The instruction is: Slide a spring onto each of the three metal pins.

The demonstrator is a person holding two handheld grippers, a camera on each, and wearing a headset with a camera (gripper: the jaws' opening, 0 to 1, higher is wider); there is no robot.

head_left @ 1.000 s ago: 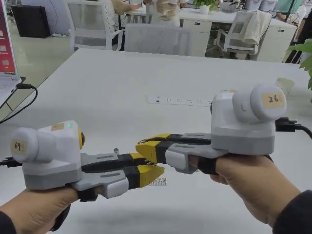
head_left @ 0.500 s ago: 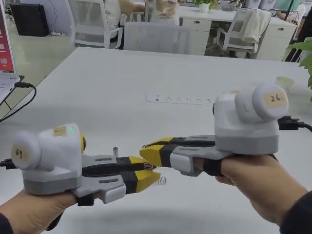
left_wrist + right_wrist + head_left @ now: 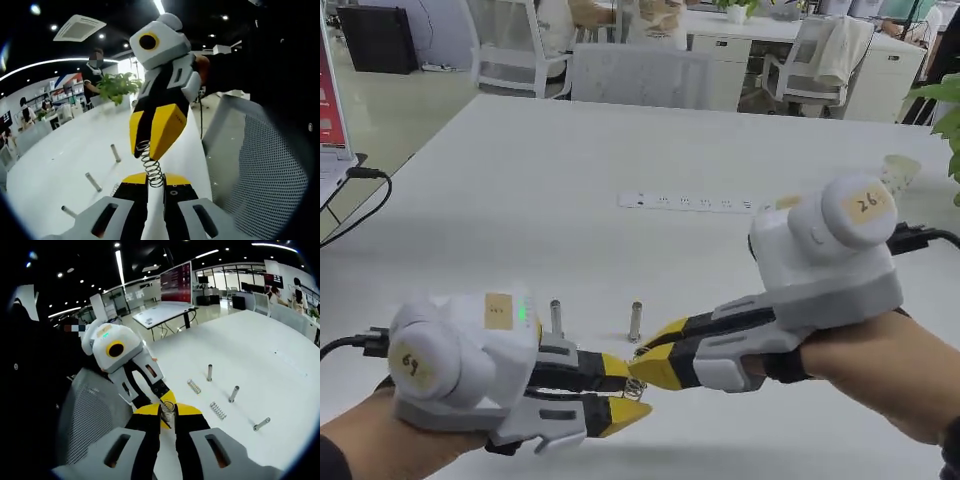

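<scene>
Spring [image 3: 151,162] now aloft between left tongs [image 3: 154,180] and right tongs [image 3: 168,412], ends hidden.

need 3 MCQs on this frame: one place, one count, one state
1. Where is the held spring? A on a pin; B between both grippers; C on a power strip.
2. How many loose springs lie on the table? A two; B none; C four.
3. The three pins are: A all sprung; B one sprung; C all bare.

1B: the left gripper and the right gripper each clamp an end.
2A: two lie beside the pins.
3C: every pin stands bare.
</scene>
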